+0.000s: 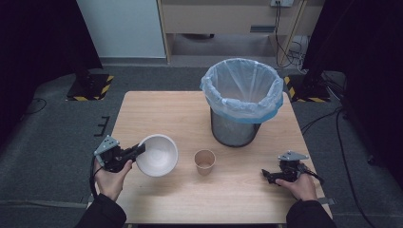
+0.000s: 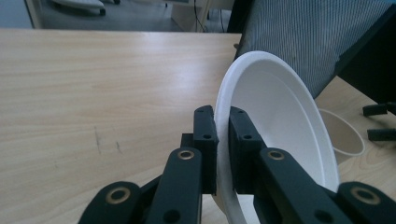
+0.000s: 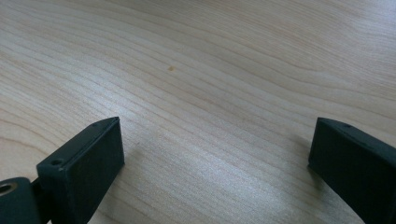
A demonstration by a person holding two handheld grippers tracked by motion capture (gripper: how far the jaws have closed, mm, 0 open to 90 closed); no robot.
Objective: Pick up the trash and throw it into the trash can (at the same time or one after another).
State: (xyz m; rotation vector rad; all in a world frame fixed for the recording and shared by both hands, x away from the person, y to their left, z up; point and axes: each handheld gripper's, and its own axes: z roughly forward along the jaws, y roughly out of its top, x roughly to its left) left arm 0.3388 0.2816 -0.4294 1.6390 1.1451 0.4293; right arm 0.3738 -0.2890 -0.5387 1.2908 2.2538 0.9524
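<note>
A light wooden table (image 1: 166,111) is being seen in full from above. At its far right a dark mesh waste bin (image 1: 236,128) lined with a pale blue plastic bag is standing. The white round bowl (image 1: 158,155), tilted on edge near the table's front left, is being clamped at its rim by the left gripper (image 2: 222,140); its base is perhaps lifted clear. A small brown paper cup (image 1: 205,161) is standing just beside it, partly hidden in the left gripper view. The right gripper (image 3: 215,154) is being held with jaws wide apart low over bare wood.

Wooden table (image 1: 157,109) with lined wire bin (image 1: 236,128) and paper cup (image 1: 205,162).
</note>
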